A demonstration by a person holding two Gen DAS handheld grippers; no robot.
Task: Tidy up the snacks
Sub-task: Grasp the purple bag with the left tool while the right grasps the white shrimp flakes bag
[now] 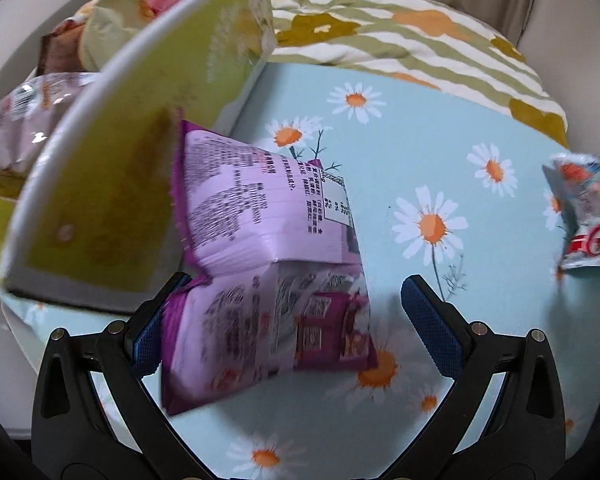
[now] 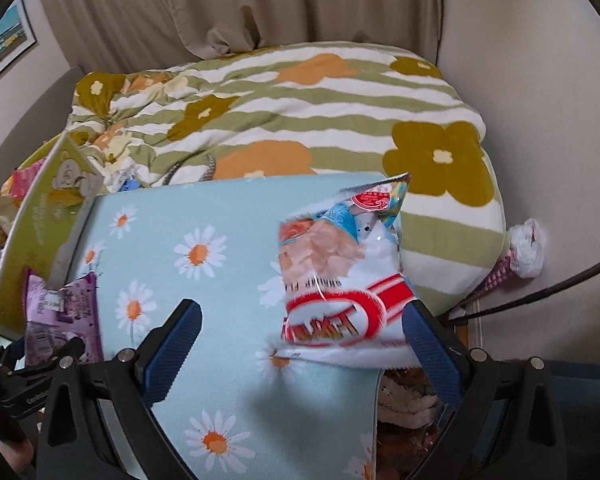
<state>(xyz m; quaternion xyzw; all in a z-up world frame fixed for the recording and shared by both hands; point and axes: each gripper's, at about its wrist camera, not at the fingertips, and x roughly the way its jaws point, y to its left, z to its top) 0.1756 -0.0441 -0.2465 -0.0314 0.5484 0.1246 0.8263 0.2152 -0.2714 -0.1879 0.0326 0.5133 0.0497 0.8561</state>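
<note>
**Fingers spread wide on both sides, a snack bag between each pair**

Fingers of the left gripper (image 1: 296,316) stand far apart, their blue textured pads facing each other. A purple foil snack bag with printed text (image 1: 260,264) sits between them: its crimped left edge lies against the left pad (image 1: 148,340), while the right pad (image 1: 432,320) is well clear of the bag, with bare cloth showing in the gap. Whether the left pad presses the bag or only touches it cannot be told. The bag leans near the left edge of the light-blue daisy-print surface (image 1: 440,140), just beside a yellow-green cardboard box with a white rim (image 1: 112,184) that holds other snack packets.

Fingers of the right gripper (image 2: 302,334) are likewise opened wide. A white, red and blue plastic snack bag (image 2: 340,272) lies between them near the right edge of the surface (image 2: 228,216), its lower right corner against the right pad (image 2: 432,348); the left pad (image 2: 172,348) is well apart from it. No squeeze shows on the bag.

A green-striped floral blanket (image 2: 300,112) lies beyond the far edge of the surface.
</note>
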